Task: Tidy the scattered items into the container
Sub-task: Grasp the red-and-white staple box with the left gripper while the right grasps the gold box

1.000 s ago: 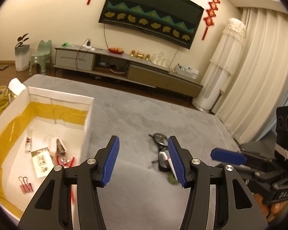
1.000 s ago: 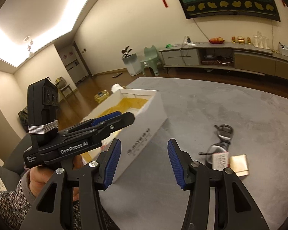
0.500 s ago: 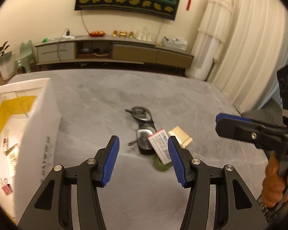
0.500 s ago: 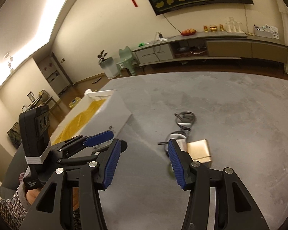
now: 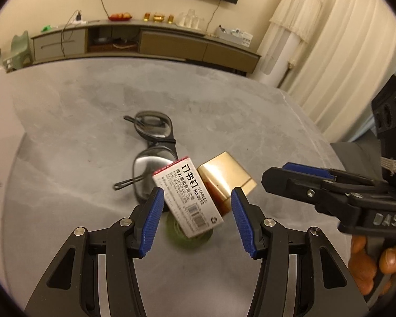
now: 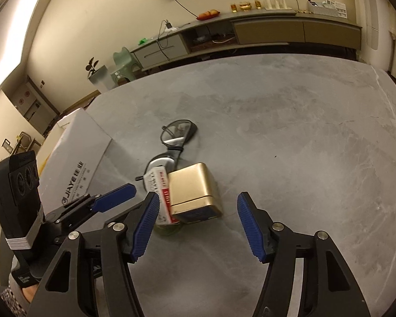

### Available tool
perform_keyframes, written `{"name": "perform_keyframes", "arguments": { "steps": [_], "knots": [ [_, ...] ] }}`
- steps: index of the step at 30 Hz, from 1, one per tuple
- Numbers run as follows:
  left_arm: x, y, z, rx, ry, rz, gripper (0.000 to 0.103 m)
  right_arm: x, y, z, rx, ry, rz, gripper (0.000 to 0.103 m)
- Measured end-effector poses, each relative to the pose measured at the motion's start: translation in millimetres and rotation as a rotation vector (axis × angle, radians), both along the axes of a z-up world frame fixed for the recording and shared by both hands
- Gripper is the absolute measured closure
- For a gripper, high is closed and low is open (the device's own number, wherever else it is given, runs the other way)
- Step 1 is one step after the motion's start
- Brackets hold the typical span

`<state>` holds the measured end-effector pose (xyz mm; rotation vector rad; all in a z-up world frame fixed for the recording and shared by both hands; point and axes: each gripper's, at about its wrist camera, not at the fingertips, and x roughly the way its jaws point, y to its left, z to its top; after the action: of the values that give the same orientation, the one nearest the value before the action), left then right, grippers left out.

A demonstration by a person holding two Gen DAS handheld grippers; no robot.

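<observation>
While both claws gape, staples box (image 5: 190, 198) overlaps glasses (image 5: 153, 142)

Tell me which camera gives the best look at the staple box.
The left wrist view: the staple box faces the camera with its printed label and barcode readable. In the right wrist view it shows mostly edge-on, partly hidden behind the gold box.

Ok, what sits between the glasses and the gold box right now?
The white staple box lies between them, overlapping the glasses' near lens and touching the gold box. It rests tilted on a green round item. The left wrist view shows it best.
</observation>
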<state>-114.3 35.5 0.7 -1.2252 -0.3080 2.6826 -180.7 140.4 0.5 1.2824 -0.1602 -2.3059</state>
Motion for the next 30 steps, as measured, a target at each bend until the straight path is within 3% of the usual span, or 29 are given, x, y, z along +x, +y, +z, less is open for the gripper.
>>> {"name": "perform_keyframes", "arguments": {
  "steps": [5, 8, 13, 14, 15, 17, 23, 27, 30],
  "knots": [
    [-11, -3, -18, -0.048, -0.02, 0.048, 0.044, -13, -8, -15, 0.025, -0.03, 0.016, 0.04],
    [-8, -21, -18, 0.0, -0.042, 0.086, 0.046, -19, -19, -22, 0.054, -0.032, 0.039, 0.04],
    [-12, -27, -22, 0.062, -0.06, 0.064, 0.046, -26, -35, -33, 0.131, -0.001, 0.065, 0.037],
    [-14, -25, -23, 0.071, -0.062, 0.054, 0.046, -28, -36, -36, 0.14, -0.003, 0.067, 0.038],
    [-14, -22, -25, 0.071, -0.065, 0.039, 0.046, -30, -36, -39, 0.14, -0.013, 0.071, 0.048],
    [-15, -20, -25, 0.057, -0.064, 0.023, 0.045, -30, -36, -39, 0.156, -0.021, 0.07, 0.049],
    [-10, -48, -18, 0.041, -0.107, 0.137, 0.046, -4, -38, -35, 0.142, -0.09, 0.18, 0.05],
    [-9, -53, -14, 0.09, -0.098, 0.148, 0.046, 17, -34, -34, 0.154, -0.094, 0.224, 0.049],
    [-17, -44, -19, 0.055, -0.113, 0.158, 0.045, 19, -27, -36, 0.15, -0.096, 0.211, 0.049]
  ]
}}
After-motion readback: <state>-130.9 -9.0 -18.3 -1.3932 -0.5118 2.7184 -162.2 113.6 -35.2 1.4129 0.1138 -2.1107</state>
